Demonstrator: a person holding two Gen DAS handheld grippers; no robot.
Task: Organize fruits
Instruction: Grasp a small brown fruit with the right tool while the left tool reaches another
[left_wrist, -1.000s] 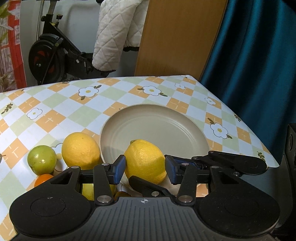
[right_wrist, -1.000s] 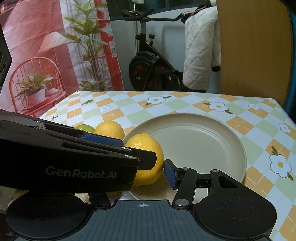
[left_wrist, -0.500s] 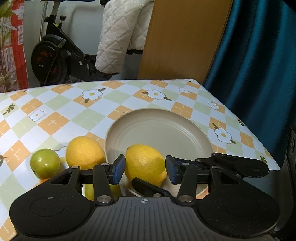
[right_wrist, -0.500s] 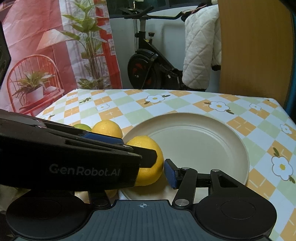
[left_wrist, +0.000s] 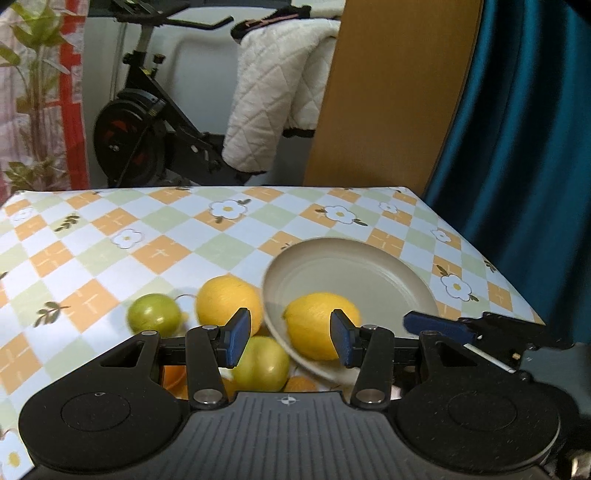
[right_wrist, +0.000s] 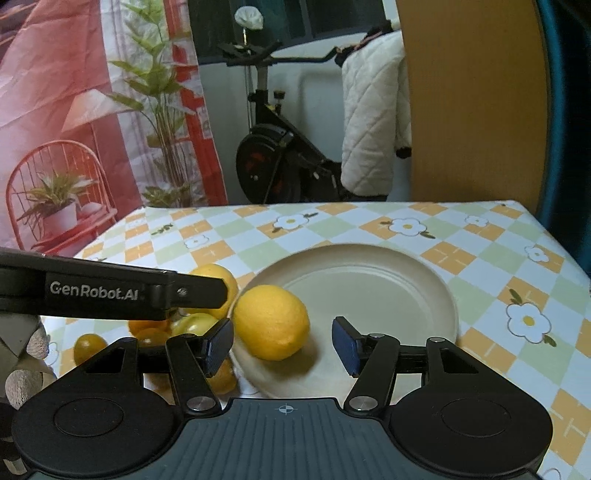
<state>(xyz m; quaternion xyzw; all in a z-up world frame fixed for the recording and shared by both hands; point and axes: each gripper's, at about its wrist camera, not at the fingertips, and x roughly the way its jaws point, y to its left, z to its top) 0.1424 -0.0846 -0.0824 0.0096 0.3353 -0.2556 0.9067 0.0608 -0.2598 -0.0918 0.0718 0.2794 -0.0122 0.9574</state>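
A yellow lemon (left_wrist: 319, 325) lies on the near left edge of a beige plate (left_wrist: 369, 273); both show in the right wrist view, the lemon (right_wrist: 271, 321) and the plate (right_wrist: 388, 291). My left gripper (left_wrist: 288, 341) is open and empty, raised and drawn back to the left of the lemon. My right gripper (right_wrist: 282, 343) is open and empty, just in front of the lemon. A second lemon (left_wrist: 227, 299), two green fruits (left_wrist: 153, 314) (left_wrist: 260, 363) and small oranges (right_wrist: 86, 347) lie left of the plate.
The table wears a checked flowered cloth (left_wrist: 155, 251). Its right edge (left_wrist: 491, 258) runs beside a blue curtain. The left gripper's body (right_wrist: 110, 291) crosses the left of the right wrist view. An exercise bike and a wooden board stand behind the table.
My left gripper has let go of the lemon, which now rests on the plate, and has pulled back, up and to the left. My right gripper stays open near the plate.
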